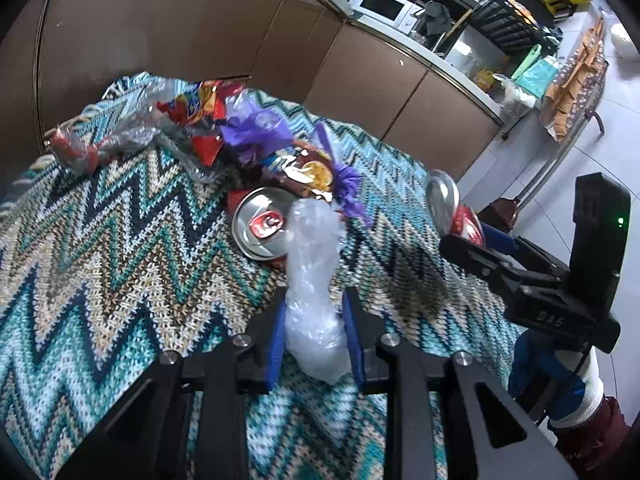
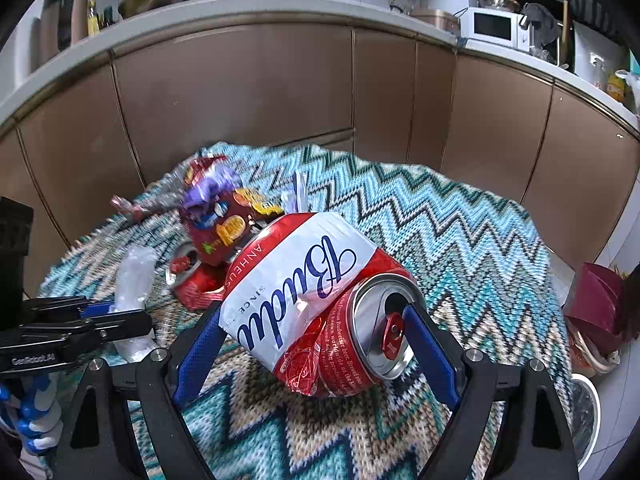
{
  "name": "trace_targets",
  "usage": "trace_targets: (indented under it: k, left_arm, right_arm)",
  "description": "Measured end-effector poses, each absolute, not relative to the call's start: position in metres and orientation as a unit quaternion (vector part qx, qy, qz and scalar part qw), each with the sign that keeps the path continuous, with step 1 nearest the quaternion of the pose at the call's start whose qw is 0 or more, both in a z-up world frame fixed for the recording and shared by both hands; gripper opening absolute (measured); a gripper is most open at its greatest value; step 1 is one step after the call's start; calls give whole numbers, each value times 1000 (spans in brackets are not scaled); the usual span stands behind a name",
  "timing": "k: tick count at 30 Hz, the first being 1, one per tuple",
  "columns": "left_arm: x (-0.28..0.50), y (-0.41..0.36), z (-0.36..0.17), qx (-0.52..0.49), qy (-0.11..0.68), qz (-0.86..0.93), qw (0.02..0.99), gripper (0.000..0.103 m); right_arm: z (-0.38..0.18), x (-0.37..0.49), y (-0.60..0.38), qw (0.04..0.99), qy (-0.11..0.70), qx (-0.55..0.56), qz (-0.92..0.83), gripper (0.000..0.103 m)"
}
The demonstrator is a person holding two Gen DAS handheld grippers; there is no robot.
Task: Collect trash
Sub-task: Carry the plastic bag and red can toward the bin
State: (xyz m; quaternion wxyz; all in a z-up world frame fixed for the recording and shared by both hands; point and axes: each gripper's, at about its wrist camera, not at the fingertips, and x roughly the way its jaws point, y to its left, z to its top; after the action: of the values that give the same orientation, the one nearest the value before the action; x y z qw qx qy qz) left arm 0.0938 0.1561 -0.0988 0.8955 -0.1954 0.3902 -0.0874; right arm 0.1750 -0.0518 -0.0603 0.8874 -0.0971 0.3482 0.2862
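Note:
My left gripper (image 1: 316, 320) is shut on a crumpled wad of clear plastic (image 1: 310, 264), its blue pads pressing both sides just above the zigzag knitted cloth (image 1: 100, 260). My right gripper (image 2: 316, 340) is shut on a dented red and white beer can (image 2: 304, 280), held on its side above the cloth with its opened top facing the camera. The left wrist view shows that can (image 1: 444, 200) at the right. A second red can (image 1: 260, 224) lies on the cloth beside a dark snack bag (image 1: 304, 172), a red chip bag (image 1: 200, 112) and purple plastic (image 1: 252, 124).
Brown cabinet doors (image 2: 240, 100) under a pale counter curve behind the table. A microwave (image 1: 384, 4) stands on the counter. To the right of the table are a dark red object (image 2: 596, 304) and a round white-rimmed container (image 2: 588, 408) on the tiled floor.

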Motion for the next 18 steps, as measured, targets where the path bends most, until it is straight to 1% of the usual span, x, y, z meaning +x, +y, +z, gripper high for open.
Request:
trace_targets:
  k: [1,2,11,18]
  left_arm:
    - [91,154,-95,-192,389,-89,897,21]
    - [88,151,-90,-189,388,-92,898,20]
    - [85,116,-56,-156,383,-108,904,18]
    - [114,39,-20,-93,381,-182,902,18]
  right_arm:
    - [-56,172,-56,889,344,-93,287,87]
    - [-53,168,-60,890,340,-88,289,87]
    - [-25,141,-117,910,309,-41,272,87]
    - [-9,128,-192,930,293,2,223,87]
